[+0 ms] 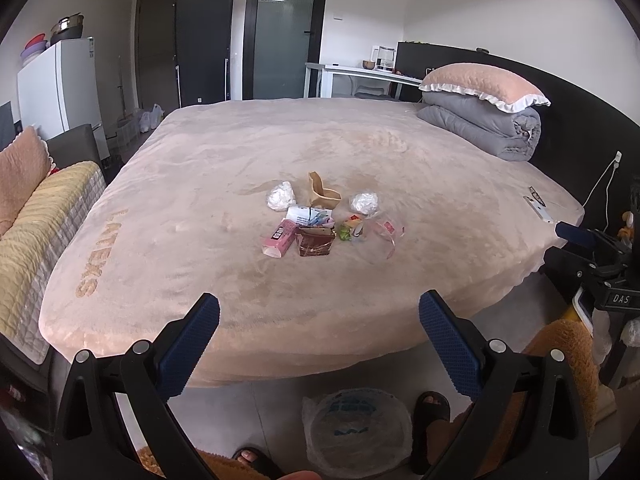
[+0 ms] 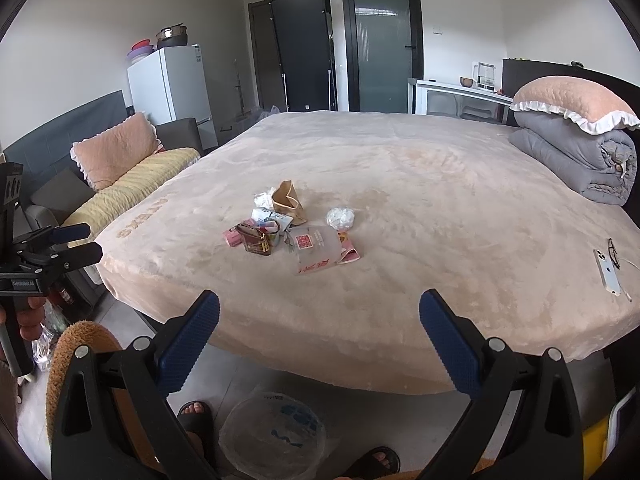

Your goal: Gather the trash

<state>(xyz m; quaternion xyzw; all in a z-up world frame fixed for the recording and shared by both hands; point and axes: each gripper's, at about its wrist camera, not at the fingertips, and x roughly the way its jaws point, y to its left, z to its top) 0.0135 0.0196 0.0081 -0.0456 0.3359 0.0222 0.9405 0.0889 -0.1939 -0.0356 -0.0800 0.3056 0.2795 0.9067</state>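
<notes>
- Pink bed (image 1: 200,184) fills the room, with a folded grey quilt (image 1: 484,128) and pillow (image 1: 484,84) at its far right corner.
- Trash (image 1: 316,220) lies clustered mid-bed: wrappers, a torn paper bag (image 1: 322,196), a pink carton (image 1: 278,238), and crumpled tissue (image 1: 281,196).
- Left gripper (image 1: 319,336) hovers at the near edge, fingers spread wide, holding nothing.
- Right gripper (image 2: 319,336) likewise gapes, holding nothing.
- Plastic bag (image 2: 272,436) sits on the floor below.

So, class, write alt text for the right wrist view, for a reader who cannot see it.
A small pile of trash, wrappers, a torn paper bag and crumpled plastic, lies mid-bed on a pink blanket. The open right gripper hangs at the bed's near edge above a clear plastic bag on the floor. A phone lies at the right.
</notes>
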